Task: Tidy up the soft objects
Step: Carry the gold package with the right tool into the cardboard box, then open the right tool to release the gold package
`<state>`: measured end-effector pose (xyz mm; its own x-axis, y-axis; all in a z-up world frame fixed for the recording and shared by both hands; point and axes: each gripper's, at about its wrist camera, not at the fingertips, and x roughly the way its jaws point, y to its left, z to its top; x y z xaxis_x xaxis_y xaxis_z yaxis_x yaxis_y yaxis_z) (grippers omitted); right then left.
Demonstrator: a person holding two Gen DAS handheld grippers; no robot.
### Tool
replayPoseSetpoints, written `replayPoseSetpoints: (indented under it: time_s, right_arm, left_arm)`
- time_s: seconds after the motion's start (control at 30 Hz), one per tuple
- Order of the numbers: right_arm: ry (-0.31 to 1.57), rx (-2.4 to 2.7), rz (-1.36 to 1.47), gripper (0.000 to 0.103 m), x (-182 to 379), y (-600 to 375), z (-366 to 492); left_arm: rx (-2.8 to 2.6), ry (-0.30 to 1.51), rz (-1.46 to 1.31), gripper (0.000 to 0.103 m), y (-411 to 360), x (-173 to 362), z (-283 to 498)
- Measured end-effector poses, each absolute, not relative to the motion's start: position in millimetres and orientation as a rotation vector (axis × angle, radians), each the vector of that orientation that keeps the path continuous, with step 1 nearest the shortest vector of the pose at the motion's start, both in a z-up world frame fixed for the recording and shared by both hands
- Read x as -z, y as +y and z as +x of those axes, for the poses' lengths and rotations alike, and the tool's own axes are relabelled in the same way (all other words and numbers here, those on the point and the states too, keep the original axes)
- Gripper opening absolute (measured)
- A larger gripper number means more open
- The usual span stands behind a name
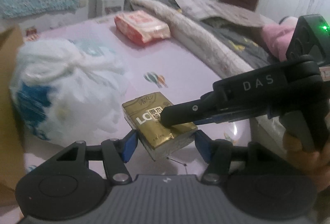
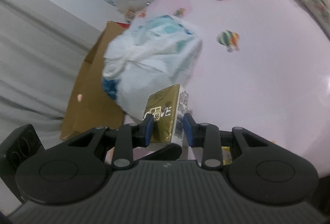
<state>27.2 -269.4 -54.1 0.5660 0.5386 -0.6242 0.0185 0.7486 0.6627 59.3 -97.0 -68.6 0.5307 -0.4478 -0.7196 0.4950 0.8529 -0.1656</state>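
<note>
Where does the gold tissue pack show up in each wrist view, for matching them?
Left wrist: gold tissue pack low centre, between the blue pads.
Right wrist: gold tissue pack low centre, standing between the pads.
Shared landmark: white plastic bag, just left of it.
</note>
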Motion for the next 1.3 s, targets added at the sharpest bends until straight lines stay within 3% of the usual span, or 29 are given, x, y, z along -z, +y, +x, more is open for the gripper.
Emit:
replayPoseSetpoints:
  time_s: [0.33, 0.53, 0.6, 0.83, 1.3]
  right_arm:
    - [0.883, -0.632, 0.535, 0.032, -9.5, -154.9, 88.3]
    - [0.981, -0.788, 0.420, 0.037, -25.1, -52.1, 143.3]
    - [1.046, -0.819, 0.374, 0.042, -21.4, -18.8, 161.8]
    - [1.278, -0.826, 0.251, 0.043, 15.1, 60.8, 203.8]
    - [1.389, -0.813, 0.181, 0.044, 34.6, 82.9, 213.4]
  left_arm:
    - [0.304, 0.676, 0.006, 0.062, 0.6, 2.9, 42.0]
    - [0.110, 0.708, -0.072, 0.062, 76.6, -18.7, 50.5]
    - [0.066, 0.761, -0.122, 0.062, 104.5, -17.6, 58.1]
    - [0.012, 0.953, -0.313, 0.062, 179.8, 18.8, 81.3]
    - [0.051, 1.027, -0.240, 0.065, 186.5, 31.4, 91.8]
